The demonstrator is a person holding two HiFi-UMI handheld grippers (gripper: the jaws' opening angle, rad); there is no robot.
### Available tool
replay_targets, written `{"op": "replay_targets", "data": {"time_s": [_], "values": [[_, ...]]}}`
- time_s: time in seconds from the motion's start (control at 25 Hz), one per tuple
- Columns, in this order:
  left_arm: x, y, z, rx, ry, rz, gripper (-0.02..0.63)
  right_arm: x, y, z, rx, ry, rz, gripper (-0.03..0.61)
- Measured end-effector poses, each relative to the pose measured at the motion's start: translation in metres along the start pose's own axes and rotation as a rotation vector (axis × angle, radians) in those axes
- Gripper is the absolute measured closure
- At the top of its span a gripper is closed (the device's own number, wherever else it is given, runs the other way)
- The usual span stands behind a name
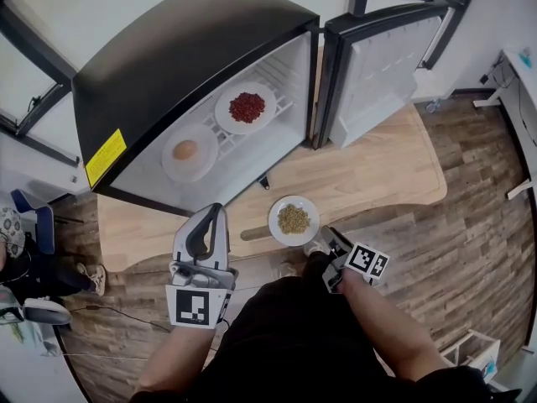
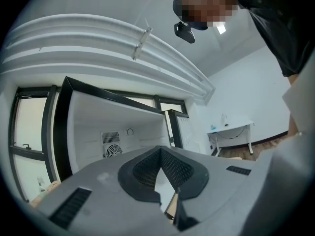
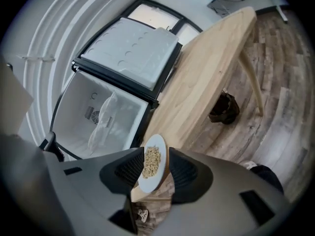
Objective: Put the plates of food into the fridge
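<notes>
A black mini fridge (image 1: 193, 49) lies on the wooden table (image 1: 369, 175) with its door (image 1: 382, 65) swung open. On its wire shelf rest a plate of red food (image 1: 247, 107) and a plate with a pale round bun (image 1: 186, 151). A third plate with yellowish grains (image 1: 294, 219) sits on the table near the front edge. My right gripper (image 1: 323, 238) is open just behind that plate's near rim, and the plate (image 3: 151, 162) shows between its jaws. My left gripper (image 1: 216, 210) is shut and empty, pointing up towards the fridge (image 2: 108, 132).
A small dark object (image 1: 264, 181) lies on the table by the fridge opening. A seated person (image 1: 17, 259) is at the far left. A white desk (image 1: 520, 74) stands at the right. A dark bag (image 3: 224, 109) sits on the floor under the table.
</notes>
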State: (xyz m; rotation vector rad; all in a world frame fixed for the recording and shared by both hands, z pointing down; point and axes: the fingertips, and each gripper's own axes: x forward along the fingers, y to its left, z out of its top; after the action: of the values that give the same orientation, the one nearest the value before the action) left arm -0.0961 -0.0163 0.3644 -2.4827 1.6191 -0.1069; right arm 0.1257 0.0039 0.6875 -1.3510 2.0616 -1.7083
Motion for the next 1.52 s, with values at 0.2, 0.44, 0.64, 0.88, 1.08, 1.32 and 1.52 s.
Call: {"op": "replay_targets", "data": {"time_s": [0.2,0.44,0.64,0.88,1.08,1.32,1.52], "values": [[-0.004,0.002,-0.009,-0.005,0.027,0.014,0.61,0.011,-0.013,-0.014,0.022,0.037,0.002,0.407],[-0.013,0.009,-0.023,0.013,0.083,0.029,0.609,0.036,-0.014,-0.029,0.052,0.074,0.008,0.39],[-0.009,0.005,-0.021,0.02,0.075,0.014,0.609,0.037,-0.032,-0.035,0.103,0.114,-0.068,0.39],[-0.001,-0.002,-0.024,0.003,0.082,-0.002,0.609,0.017,-0.03,-0.025,0.103,0.084,-0.047,0.521],[0.009,-0.005,-0.021,0.001,0.057,-0.022,0.609,0.008,-0.024,-0.018,0.159,0.062,-0.017,0.539],[0.015,-0.001,-0.026,-0.035,0.053,-0.003,0.611,0.001,0.008,0.003,0.172,0.049,0.06,0.545],[0.014,-0.007,-0.033,-0.064,0.059,0.004,0.609,-0.001,0.023,0.021,0.18,0.049,0.1,0.545]]}}
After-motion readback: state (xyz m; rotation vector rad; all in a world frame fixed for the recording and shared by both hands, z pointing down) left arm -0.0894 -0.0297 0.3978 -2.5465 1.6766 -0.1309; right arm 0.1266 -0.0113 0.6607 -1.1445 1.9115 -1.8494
